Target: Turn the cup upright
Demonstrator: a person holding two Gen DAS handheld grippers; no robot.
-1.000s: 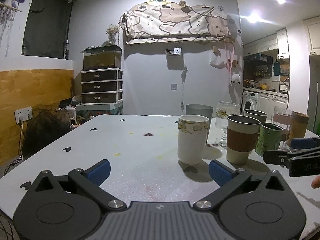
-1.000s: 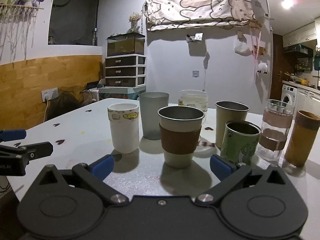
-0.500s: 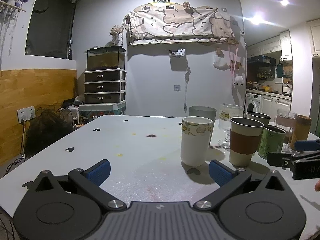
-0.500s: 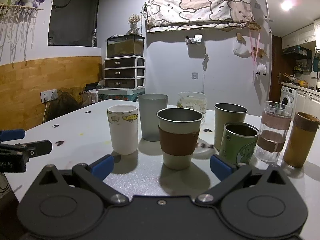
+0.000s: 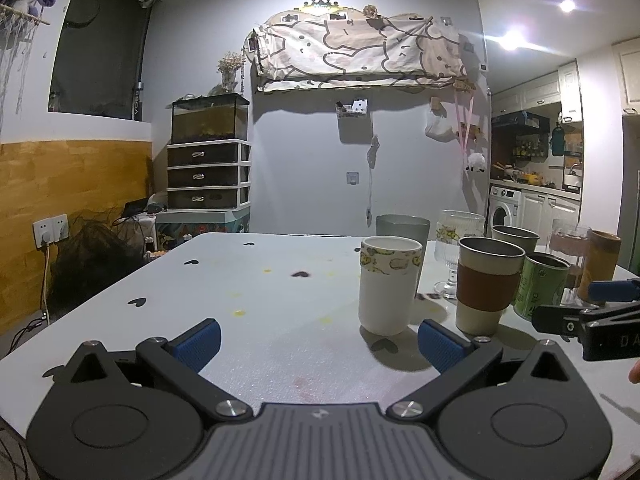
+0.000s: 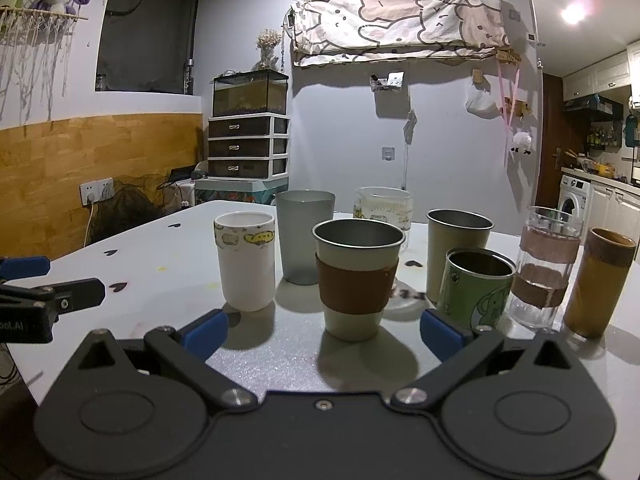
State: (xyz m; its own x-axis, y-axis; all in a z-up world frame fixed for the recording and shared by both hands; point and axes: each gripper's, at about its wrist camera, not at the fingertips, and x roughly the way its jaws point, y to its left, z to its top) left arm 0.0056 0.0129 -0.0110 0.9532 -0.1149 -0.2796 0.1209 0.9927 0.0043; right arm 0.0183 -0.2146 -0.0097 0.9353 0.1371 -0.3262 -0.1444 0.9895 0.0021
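1. where the left wrist view looks along its own fingers, left gripper [image 5: 318, 338] held low over the near edge of the table [image 5: 256, 320], jaws wide apart with nothing between the blue pads [image 5: 198, 338].
2. white cup [image 5: 386, 286] with a patterned band at the rim stands upright, mouth up, toward the table's right side, just ahead of the right pad; not touched by it.
3. behind and right of it: grey tumbler [image 5: 404, 226], clear stemmed glass [image 5: 456, 236], steel cup with brown sleeve [image 5: 486, 284], green tin cup [image 5: 542, 286], plain steel cup [image 5: 514, 236], all upright and crowded together.
4. at the right edge of the same view, right gripper [image 5: 592, 312] seen side-on, low beside the green tin cup, jaws apart.
5. from the right wrist view, right gripper [image 6: 322, 330] over the near edge, jaws spread wide and clamped on nothing.
6. steel cup with brown sleeve [image 6: 356, 280] stands straight ahead between the pad tips but beyond them; white cup [image 6: 245, 266] just left of it, upright; grey tumbler [image 6: 305, 236] behind the two.
7. further right: green tin cup [image 6: 478, 288], plain steel cup [image 6: 456, 248], glass with pink bands [image 6: 546, 266], brown wooden cup [image 6: 600, 282] nearest the right edge; clear stemmed glass [image 6: 382, 208] at the back.
8. left gripper [image 6: 52, 286] enters at the left edge, above the table's near left corner, jaws parted.
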